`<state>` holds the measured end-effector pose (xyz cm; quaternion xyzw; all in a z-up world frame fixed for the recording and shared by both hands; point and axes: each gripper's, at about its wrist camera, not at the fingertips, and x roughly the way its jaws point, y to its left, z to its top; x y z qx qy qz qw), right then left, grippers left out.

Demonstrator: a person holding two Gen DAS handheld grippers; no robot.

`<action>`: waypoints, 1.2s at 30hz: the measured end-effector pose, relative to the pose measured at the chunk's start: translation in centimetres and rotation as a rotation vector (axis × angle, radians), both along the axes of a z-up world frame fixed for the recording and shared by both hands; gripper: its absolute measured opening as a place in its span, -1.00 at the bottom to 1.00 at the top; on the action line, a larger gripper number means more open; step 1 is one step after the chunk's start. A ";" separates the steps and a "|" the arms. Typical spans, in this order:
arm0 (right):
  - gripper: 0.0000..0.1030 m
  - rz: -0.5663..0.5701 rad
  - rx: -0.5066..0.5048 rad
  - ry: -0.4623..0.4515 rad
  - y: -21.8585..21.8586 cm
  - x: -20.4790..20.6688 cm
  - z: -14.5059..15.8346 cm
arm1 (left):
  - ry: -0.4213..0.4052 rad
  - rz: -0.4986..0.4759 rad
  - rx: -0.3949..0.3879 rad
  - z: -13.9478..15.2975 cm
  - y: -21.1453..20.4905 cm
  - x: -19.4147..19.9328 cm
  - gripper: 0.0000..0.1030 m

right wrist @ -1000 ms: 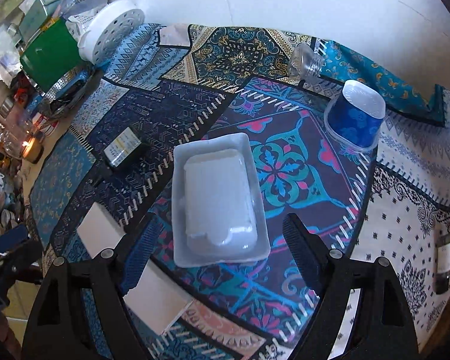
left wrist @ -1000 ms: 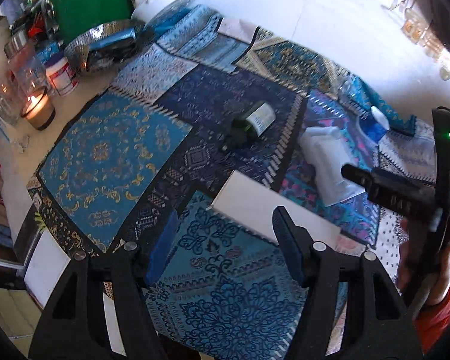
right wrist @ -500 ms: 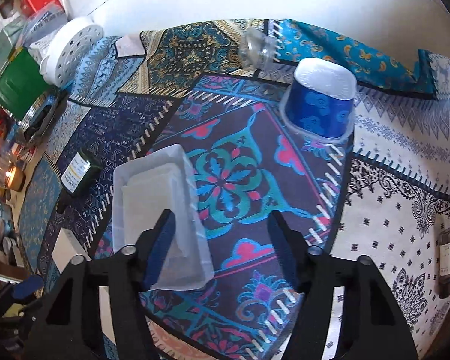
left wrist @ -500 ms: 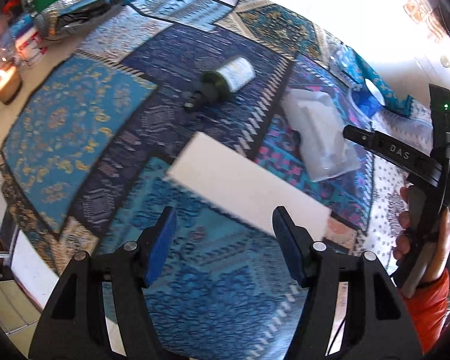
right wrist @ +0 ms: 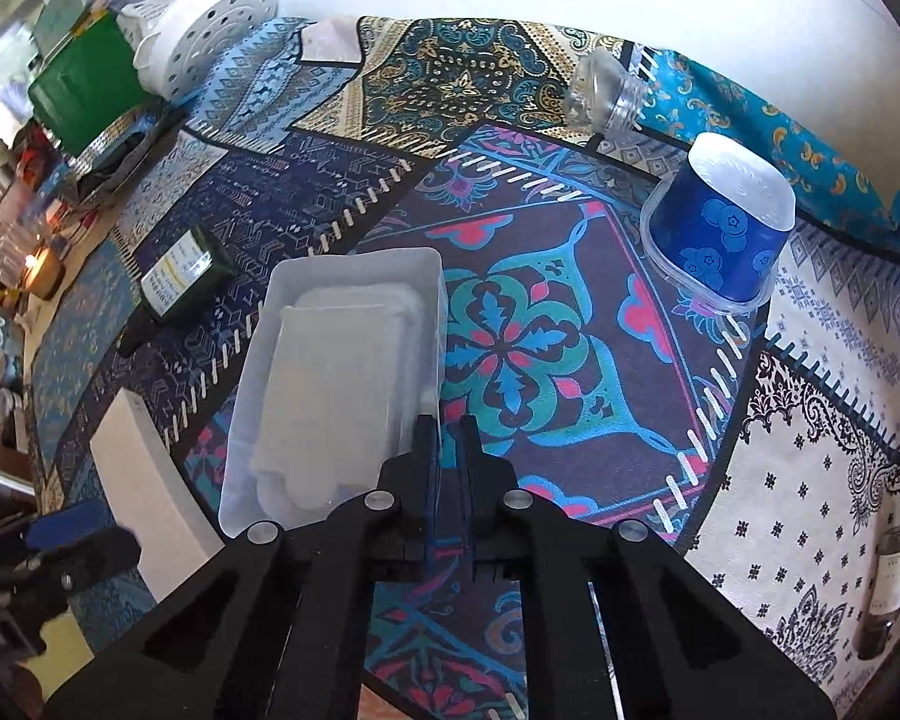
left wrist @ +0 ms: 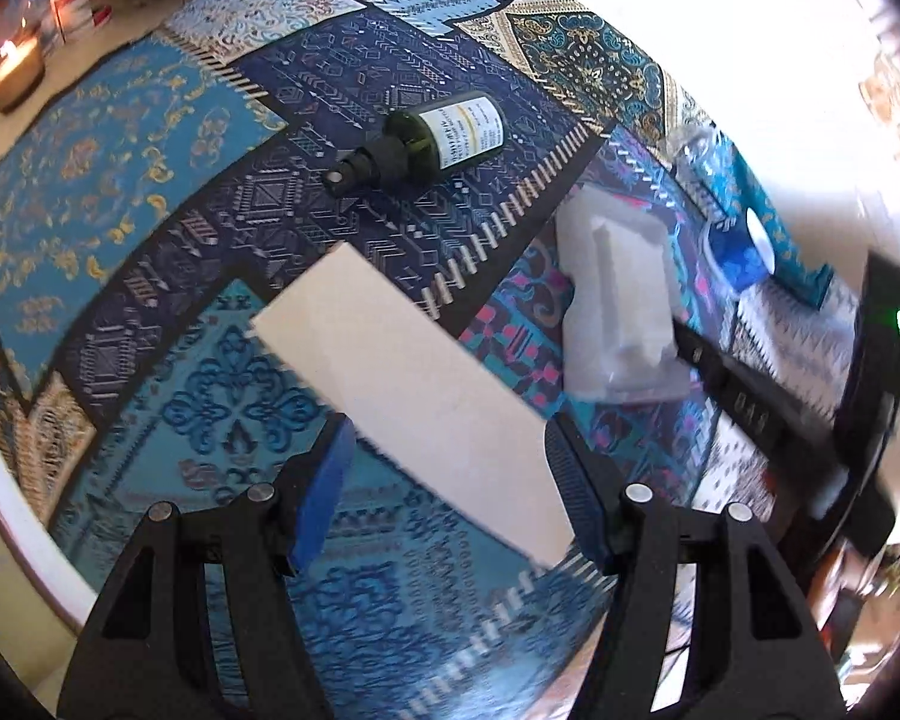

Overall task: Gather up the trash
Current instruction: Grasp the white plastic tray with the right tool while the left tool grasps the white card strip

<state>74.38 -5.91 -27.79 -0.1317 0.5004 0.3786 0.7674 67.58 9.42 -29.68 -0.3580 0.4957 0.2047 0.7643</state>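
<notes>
A clear plastic tray (right wrist: pixel 330 378) lies on the patterned cloth; my right gripper (right wrist: pixel 447 438) is shut on its near right rim. The tray also shows in the left wrist view (left wrist: pixel 618 306), with the right gripper (left wrist: pixel 690 354) at its edge. My left gripper (left wrist: pixel 450 450) is open, its jaws either side of the near end of a flat white box (left wrist: pixel 414 396), also visible in the right wrist view (right wrist: pixel 144 480). A dark green bottle (left wrist: pixel 432 138) lies on its side beyond the box. An upturned blue cup (right wrist: pixel 720 234) and a clear jar (right wrist: pixel 606 96) lie further back.
A lit candle (left wrist: pixel 12 66) stands at the far left edge. A green box (right wrist: pixel 84 84), a white perforated lid (right wrist: pixel 210 30) and a foil tray (right wrist: pixel 120 144) crowd the back left. Another bottle (right wrist: pixel 888 588) lies at the right edge.
My right gripper has closed on the tray's rim after moving to its right side. My left gripper has moved forward over the white box, still open.
</notes>
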 end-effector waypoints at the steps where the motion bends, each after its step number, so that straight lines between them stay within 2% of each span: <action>1: -0.89 0.001 -0.005 -0.009 -0.3 -0.1 0.0 | 0.006 0.002 -0.005 -0.2 0.1 0.3 0.26; 7: -0.89 -0.042 -0.057 -0.051 -3.3 0.5 0.3 | 0.024 0.012 -0.027 -1.3 0.0 3.1 0.26; 9: -0.89 -0.067 -0.062 -0.042 -4.8 1.0 0.4 | 0.042 -0.009 0.015 -1.3 -0.6 4.3 0.26; 12: -0.88 -0.101 -0.064 -0.022 -6.6 1.7 0.6 | 0.091 -0.114 0.158 -1.4 -2.3 6.4 0.26; 14: -0.64 -0.106 -0.040 0.042 -7.5 2.0 0.8 | 0.124 -0.194 0.249 -1.6 -3.6 7.3 0.26; 16: 0.15 -0.117 0.012 0.101 -8.0 2.3 1.1 | 0.139 -0.251 0.300 -1.7 -4.5 7.7 0.26; 18: 0.47 -0.144 0.063 0.069 -8.3 2.2 1.9 | 0.137 -0.282 0.323 -1.9 -4.8 7.5 0.26; 19: 0.54 -0.148 0.076 0.058 -8.3 2.0 2.2 | 0.132 -0.290 0.325 -1.8 -4.8 7.3 0.26; 21: 0.54 -0.148 0.077 0.061 -7.6 2.0 2.5 | 0.125 -0.297 0.326 -1.8 -4.6 6.8 0.19; 25: 0.54 -0.139 0.091 0.129 -5.6 1.5 2.2 | 0.120 -0.319 0.337 -1.7 -3.7 5.2 -0.01; 32: 0.54 -0.152 0.062 0.182 -1.9 -0.3 1.2 | 0.115 -0.309 0.305 -1.2 -0.7 1.8 -0.02; 36: 0.54 -0.184 0.009 0.180 0.0 -1.2 0.4 | 0.107 -0.292 0.284 -1.0 0.8 0.3 -0.02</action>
